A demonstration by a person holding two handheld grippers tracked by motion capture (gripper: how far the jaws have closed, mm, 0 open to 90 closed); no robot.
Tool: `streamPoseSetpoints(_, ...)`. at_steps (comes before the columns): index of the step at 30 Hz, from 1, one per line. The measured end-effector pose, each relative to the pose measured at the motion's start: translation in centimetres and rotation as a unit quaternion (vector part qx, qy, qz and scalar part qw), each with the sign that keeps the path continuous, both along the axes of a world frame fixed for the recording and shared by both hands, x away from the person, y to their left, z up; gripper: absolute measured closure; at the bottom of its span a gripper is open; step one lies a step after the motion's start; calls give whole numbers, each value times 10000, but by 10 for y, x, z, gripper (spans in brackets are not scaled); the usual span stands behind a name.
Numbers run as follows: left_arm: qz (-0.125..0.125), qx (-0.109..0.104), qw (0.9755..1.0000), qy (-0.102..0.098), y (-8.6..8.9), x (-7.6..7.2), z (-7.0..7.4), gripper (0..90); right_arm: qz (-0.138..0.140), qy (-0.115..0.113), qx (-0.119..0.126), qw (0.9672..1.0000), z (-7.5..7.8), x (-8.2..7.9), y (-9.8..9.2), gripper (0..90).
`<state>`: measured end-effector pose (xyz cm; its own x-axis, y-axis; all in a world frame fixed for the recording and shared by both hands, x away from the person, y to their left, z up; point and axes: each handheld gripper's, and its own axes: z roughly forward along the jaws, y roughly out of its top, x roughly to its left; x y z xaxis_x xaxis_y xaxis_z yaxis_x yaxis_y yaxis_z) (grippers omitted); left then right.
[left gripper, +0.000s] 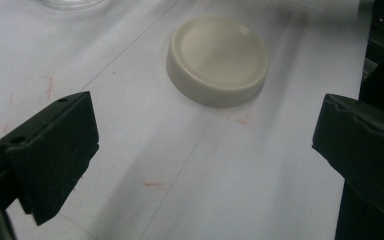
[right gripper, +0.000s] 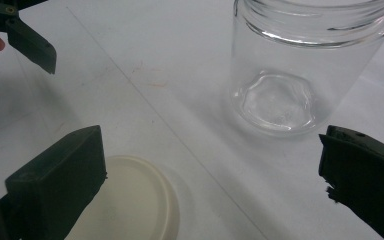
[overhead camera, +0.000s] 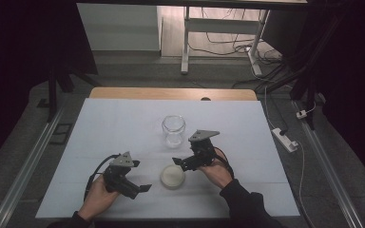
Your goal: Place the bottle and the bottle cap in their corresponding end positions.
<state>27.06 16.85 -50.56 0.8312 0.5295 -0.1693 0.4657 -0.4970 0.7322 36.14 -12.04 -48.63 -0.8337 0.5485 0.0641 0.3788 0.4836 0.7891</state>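
My left tongs [overhead camera: 140, 188] are spread wide with nothing between the jaws, held low over the near part of the surface [overhead camera: 114, 128] and pointing toward the lid [overhead camera: 172, 175]. In the left gripper view the cream-coloured lid [left gripper: 217, 60] lies flat ahead of the jaws, clear of both, with faint red marks on the white sheet around it. My right tongs [overhead camera: 179, 163] are spread as well and grip nothing; they hover just above and behind the lid. In the right gripper view one jaw hangs over the lid's [right gripper: 130, 200] edge, though I cannot tell whether it touches, and the other jaw sits near the glass jar [right gripper: 305, 65]. The jar [overhead camera: 173, 130] stands upright, open and empty, near the middle of the surface, just beyond the lid and apart from it.
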Motion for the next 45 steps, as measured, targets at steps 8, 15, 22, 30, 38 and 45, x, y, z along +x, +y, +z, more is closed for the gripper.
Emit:
streamPoseSetpoints(8, 121, -35, 9999, -44, 8, -10, 4, 0, 17, 4, 15, 10000, 2, -13, -9, 0)
streamPoseSetpoints(15, 257, -67, 9996, -99, 19, -17, 6, 0, 48, -8, -33, 10000, 3, -25, -16, 0)
streamPoseSetpoints(22, 452, -107, 9989, -104, 33, -25, 7, 0, 43, -18, -113, 9999, 3, -36, -25, 0)
streamPoseSetpoints(30, 682, -41, 9976, -52, 46, -33, 4, 0, -70, -65, -285, 9995, 0, -48, -43, 0)
streamPoseSetpoints(38, 954, 156, 9953, 85, 58, -40, -3, 0, -282, 3, -413, 9987, -5, -56, -62, 0)
streamPoseSetpoints(45, 1174, 248, 9926, 177, 68, -46, -7, 0, -467, 39, -462, 9978, -9, -63, -80, 0)
